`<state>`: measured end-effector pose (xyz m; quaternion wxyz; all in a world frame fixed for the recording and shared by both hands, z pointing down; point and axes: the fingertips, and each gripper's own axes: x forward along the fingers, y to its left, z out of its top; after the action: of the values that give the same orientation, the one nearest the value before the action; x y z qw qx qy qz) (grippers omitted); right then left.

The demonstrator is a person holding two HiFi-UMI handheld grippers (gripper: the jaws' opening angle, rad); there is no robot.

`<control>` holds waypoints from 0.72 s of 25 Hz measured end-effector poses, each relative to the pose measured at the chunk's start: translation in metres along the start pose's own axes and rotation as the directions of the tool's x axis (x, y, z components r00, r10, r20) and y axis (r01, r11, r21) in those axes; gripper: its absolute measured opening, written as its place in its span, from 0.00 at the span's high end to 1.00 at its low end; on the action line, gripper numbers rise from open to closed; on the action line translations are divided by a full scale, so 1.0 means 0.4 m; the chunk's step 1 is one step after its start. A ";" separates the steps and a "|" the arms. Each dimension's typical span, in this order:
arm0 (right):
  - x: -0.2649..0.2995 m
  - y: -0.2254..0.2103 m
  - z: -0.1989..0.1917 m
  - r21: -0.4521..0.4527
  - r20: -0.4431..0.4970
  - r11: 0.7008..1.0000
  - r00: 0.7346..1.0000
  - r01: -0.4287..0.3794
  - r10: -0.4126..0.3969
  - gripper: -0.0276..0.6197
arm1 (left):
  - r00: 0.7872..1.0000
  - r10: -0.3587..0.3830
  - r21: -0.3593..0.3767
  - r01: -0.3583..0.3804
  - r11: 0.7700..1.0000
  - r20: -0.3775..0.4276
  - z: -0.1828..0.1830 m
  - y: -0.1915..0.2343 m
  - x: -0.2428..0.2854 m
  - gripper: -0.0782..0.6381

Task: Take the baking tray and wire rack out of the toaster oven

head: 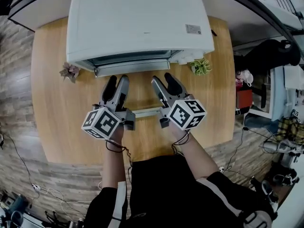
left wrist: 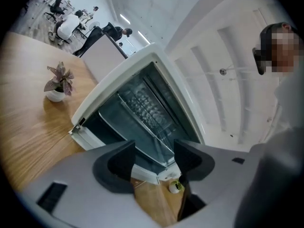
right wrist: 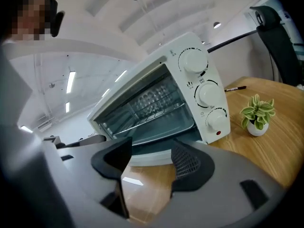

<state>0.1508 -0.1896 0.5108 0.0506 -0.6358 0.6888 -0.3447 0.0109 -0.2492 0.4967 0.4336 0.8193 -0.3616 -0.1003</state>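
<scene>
**Both claws spread, nothing gripped**

Toaster oven [head: 137, 23] sits at the far side of the table [head: 52, 108] with its door dropped open. The door handle [head: 147, 111] is between the two tools. Left gripper [head: 117, 82] and right gripper [head: 164, 80] hover just in front of the opening, jaws apart, pads bare. Wire rack [right wrist: 152, 109] is inside the oven, baking tray [right wrist: 164, 128] right under it. Green plant [head: 201, 66] sits by the oven's right corner, pinkish plant [head: 70, 71] by the left.
</scene>
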 end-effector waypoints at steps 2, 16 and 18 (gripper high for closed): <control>0.028 -0.010 0.013 0.029 0.009 1.000 1.000 -0.003 0.002 0.56 | 1.000 0.011 -0.017 -0.011 1.000 0.025 0.025 0.015 0.030 0.53; 0.192 -0.064 0.096 0.325 0.126 0.943 0.991 -0.072 0.032 0.59 | 0.979 0.128 -0.199 -0.095 0.975 0.158 0.128 0.113 0.169 0.53; 0.209 -0.061 0.110 0.353 0.148 0.931 0.988 -0.091 0.041 0.59 | 0.974 0.134 -0.217 -0.093 0.972 0.182 0.143 0.122 0.177 0.53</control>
<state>0.1781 -0.2827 0.5215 0.2246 -0.6145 0.6303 -0.4179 0.0097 -0.3516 0.5107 0.4839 0.7336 -0.4366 -0.1922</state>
